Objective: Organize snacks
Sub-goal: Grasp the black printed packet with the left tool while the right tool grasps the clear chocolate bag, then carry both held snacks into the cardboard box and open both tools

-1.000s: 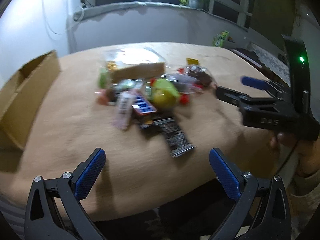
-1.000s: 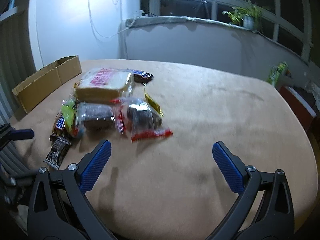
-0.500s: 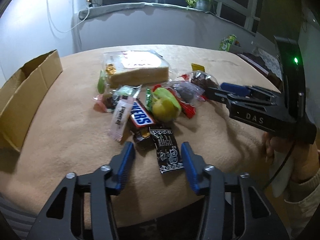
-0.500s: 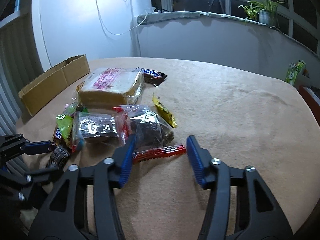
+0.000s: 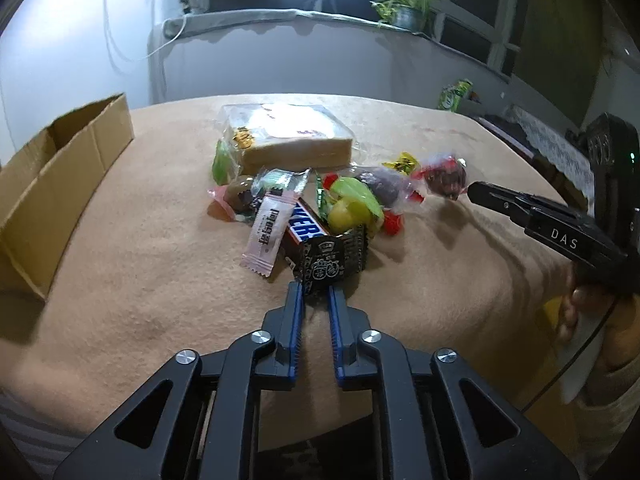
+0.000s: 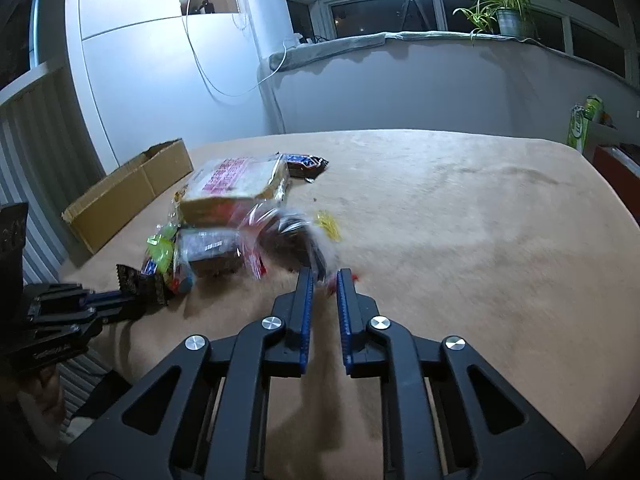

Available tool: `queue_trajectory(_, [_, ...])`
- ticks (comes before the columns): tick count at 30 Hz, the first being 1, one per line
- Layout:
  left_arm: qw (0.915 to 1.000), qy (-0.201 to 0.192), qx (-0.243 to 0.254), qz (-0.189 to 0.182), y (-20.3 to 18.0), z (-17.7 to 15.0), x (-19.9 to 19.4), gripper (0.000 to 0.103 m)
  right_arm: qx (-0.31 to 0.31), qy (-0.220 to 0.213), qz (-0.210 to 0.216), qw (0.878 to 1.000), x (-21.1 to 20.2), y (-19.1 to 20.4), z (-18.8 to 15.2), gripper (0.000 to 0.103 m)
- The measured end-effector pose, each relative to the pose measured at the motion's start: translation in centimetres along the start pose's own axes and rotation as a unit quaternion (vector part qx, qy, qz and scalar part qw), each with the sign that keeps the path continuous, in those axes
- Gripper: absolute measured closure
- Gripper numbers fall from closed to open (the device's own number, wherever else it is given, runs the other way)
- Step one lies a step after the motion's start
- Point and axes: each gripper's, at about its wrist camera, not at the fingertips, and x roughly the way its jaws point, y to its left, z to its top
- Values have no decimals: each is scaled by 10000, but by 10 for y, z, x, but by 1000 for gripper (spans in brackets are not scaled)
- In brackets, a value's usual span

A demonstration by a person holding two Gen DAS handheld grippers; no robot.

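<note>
Left tongs (image 5: 316, 294): clenched on black snack packet (image 5: 334, 262), frame centre.
Right tongs (image 6: 324, 280): clenched on clear-wrapped dark snack (image 6: 296, 246).

2 close wrist views, snack pile (image 5: 316, 204) shared

- One cardboard box (image 5: 60, 176), open on top.
- One wrapped sandwich (image 5: 292, 142), the biggest snack.
- Two Snickers bars: one in the heap (image 5: 306, 228), one behind the sandwich (image 6: 302, 164).
- One pink-white sachet (image 5: 270, 236).
- One black patterned packet (image 5: 332, 258).
- One small yellow packet (image 5: 402, 162).
- One yellow-green bag (image 5: 352, 204).
- Two clear bags with dark cake, one on the left (image 6: 210, 254), one on the right (image 6: 290, 246).
- Two grippers: left (image 5: 316, 294), right (image 6: 325, 276).
- One potted plant (image 6: 502, 14).
</note>
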Motion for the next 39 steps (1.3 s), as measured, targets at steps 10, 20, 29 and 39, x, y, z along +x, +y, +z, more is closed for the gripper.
queue_trajectory(10, [9979, -204, 618, -57, -10, 9, 1, 50, -1410, -55, -372, 9893, 6, 34, 8, 26])
queue_trajectory(20, [9983, -160, 559, 29, -8, 0, 3, 73, -1360, 107, -197, 9905, 18, 42, 2, 57])
queue_trajectory(29, [9991, -203, 334, -142, 0, -10, -3, 82, -382, -225, 61, 9990, 0, 16, 0, 61])
queue_trajectory(39, [9989, -255, 390, -36, -2, -12, -4, 84, -212, -258, 15, 9994, -1, 15, 1, 61])
